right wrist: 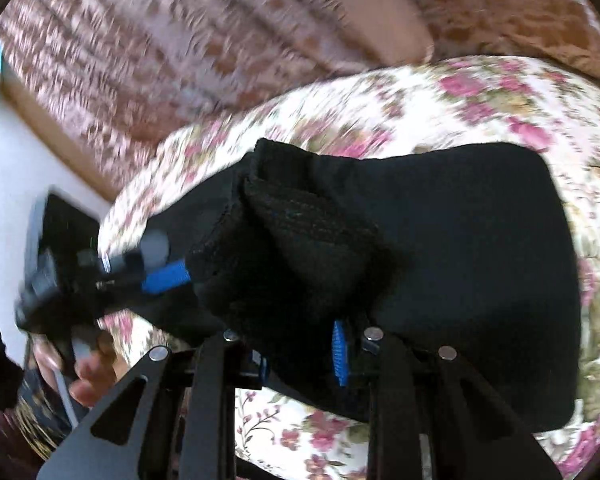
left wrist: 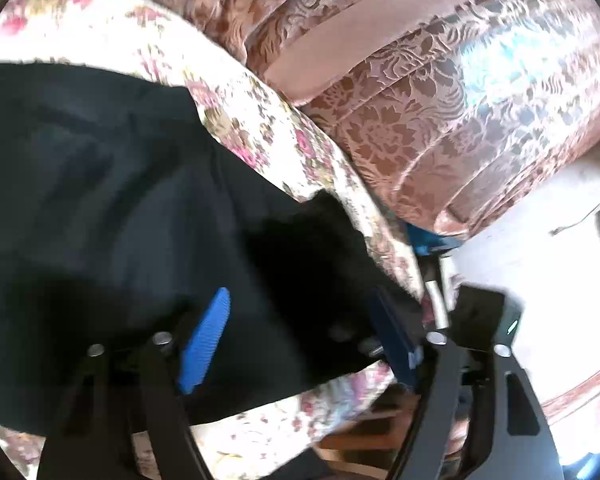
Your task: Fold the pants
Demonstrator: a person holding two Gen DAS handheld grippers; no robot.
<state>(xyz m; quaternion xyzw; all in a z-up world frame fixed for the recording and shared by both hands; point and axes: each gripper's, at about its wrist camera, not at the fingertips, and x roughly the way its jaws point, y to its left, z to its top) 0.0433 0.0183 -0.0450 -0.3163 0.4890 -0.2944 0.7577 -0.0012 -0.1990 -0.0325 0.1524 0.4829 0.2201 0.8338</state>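
Black pants [right wrist: 460, 240] spread on floral bedcover [right wrist: 500, 100]. Right gripper [right wrist: 300, 356] pinched on bunched waistband, seemingly. Left gripper [left wrist: 300, 332] wide open over near edge, gripping nothing.

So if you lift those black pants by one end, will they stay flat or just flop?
Probably flop. The black fabric pants bunch into soft folds where the right gripper pinches them, so they look limp, not stiff. They drape over the rounded flower-patterned cushion, suggesting light cloth. The knitted-looking cuff probably isn't slippery.
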